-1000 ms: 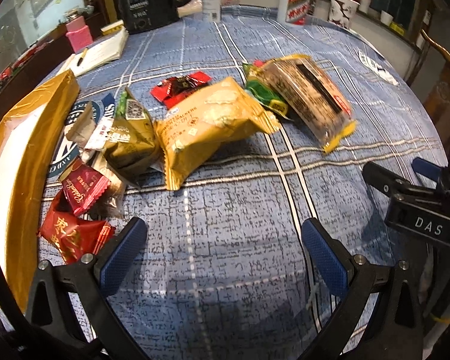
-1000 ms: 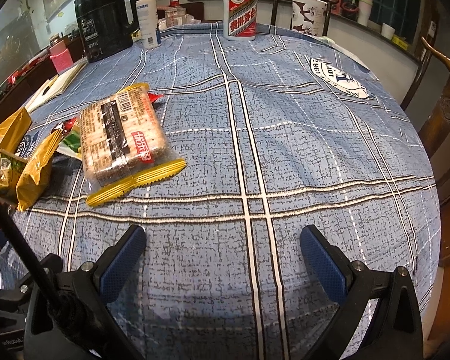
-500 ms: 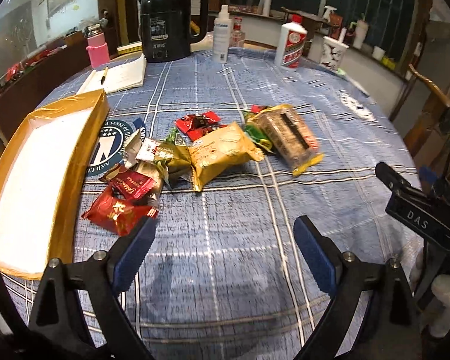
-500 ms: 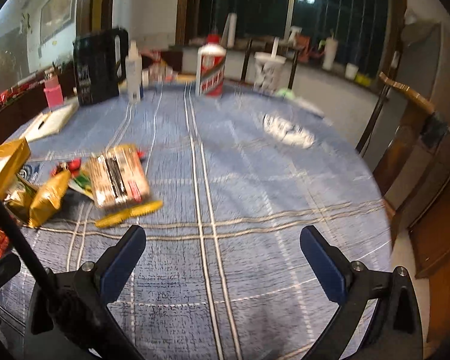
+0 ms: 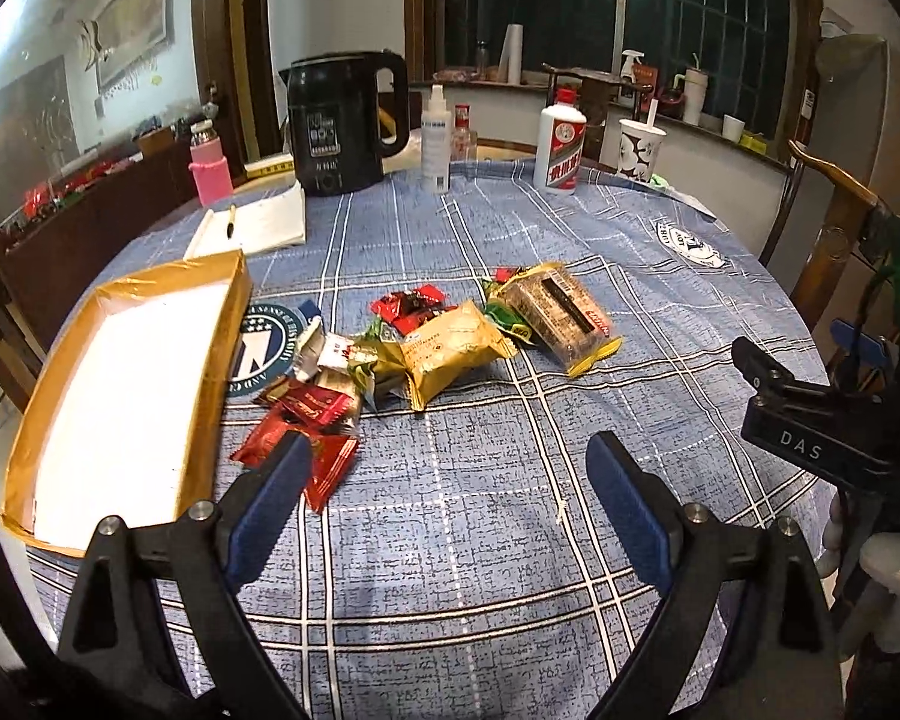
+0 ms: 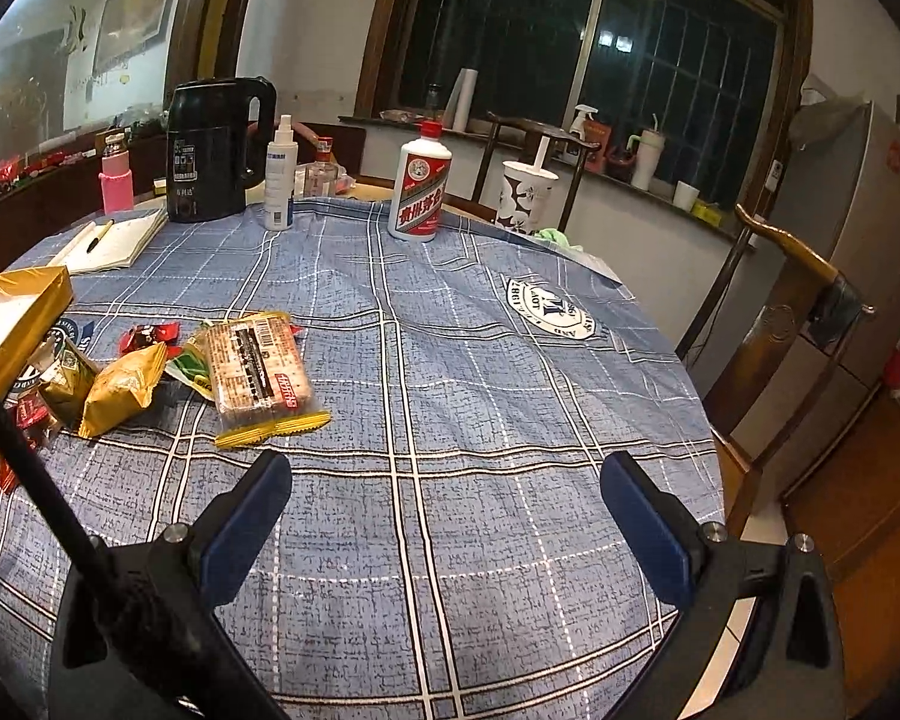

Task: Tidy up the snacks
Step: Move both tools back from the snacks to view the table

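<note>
Left wrist view: your left gripper (image 5: 447,480) hangs above the blue checked tablecloth (image 5: 450,540) with its jaws spread wide and nothing between them. Just past its left fingertip lie the red packets (image 5: 306,420), one partly hidden behind that finger. A little farther ahead and slightly left sits the gold snack bag (image 5: 450,354), with the clear cracker pack (image 5: 555,315) ahead to the right, touching a green wrapper (image 5: 507,321). Off to your left, the gold-edged box (image 5: 210,360) lies open beside the pile. Far ahead stand the black kettle (image 5: 345,120) and the white bottle (image 5: 561,150). Your right gripper (image 5: 810,414) shows at the right edge.

Right wrist view: your right gripper (image 6: 444,504) is also spread wide, holding nothing. The cracker pack (image 6: 258,369) lies ahead to its left, the gold bag (image 6: 123,387) farther left.
</note>
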Demonstrator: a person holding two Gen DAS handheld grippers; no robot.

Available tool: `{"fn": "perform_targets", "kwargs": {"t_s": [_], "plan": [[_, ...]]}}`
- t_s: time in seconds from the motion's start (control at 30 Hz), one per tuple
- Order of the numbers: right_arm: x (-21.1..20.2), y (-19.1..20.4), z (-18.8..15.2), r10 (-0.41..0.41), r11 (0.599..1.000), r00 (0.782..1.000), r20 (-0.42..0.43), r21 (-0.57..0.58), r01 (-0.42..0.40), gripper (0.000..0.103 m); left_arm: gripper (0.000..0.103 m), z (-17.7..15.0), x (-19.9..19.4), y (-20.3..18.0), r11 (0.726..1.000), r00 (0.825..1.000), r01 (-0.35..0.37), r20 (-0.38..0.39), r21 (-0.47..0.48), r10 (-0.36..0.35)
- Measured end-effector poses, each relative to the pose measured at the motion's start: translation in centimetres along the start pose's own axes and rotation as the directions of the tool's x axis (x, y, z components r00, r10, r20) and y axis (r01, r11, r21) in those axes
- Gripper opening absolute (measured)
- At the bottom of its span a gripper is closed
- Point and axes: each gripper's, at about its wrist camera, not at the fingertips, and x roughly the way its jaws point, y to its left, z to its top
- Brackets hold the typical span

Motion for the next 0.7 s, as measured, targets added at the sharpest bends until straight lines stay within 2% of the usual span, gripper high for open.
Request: {"fn": "perform_targets", "kwargs": {"t_s": [0.7], "plan": [[-0.7,1.0,-0.2,0.015,1.000,1.000,-0.006,-0.026,-0.015,0.103,0.093,-0.2,-1.2,0.7,1.000,0.999,-0.014,0.030,-0.006,0.014]]}}
